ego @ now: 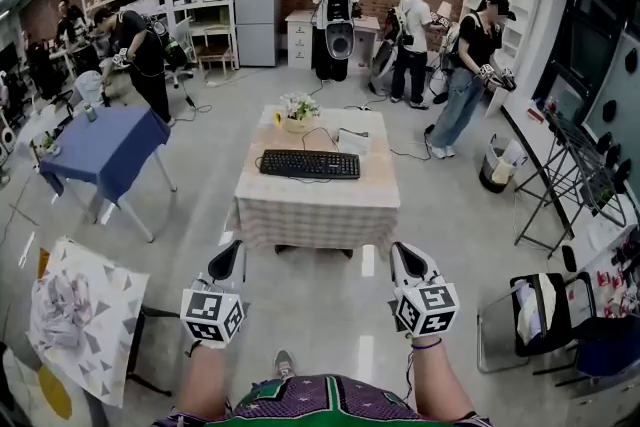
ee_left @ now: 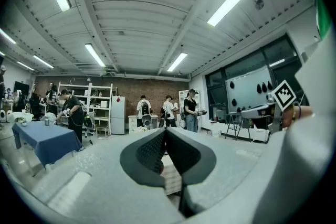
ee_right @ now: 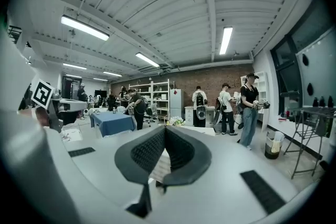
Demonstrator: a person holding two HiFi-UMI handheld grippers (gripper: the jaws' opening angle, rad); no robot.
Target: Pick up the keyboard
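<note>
**Approach to the table.** The keyboard (ego: 310, 164) lies flat across the middle of the cloth-covered table (ego: 318, 211), far ahead of you. A flower pot (ego: 298, 112) stands just beyond it, and a thin cable (ego: 322, 134) loops over the far half of the cloth. Your left gripper (ego: 228, 262) and right gripper (ego: 408, 261) are held near your body, well apart from the table. Both pairs of jaws are closed together with nothing between them. To do this step well, walk up to the near edge and spread both pairs of jaws before reaching. Take the keyboard at its left and right ends, one gripper each, so it should rise level. Lift slowly, since the cable may drag on the pot
</note>
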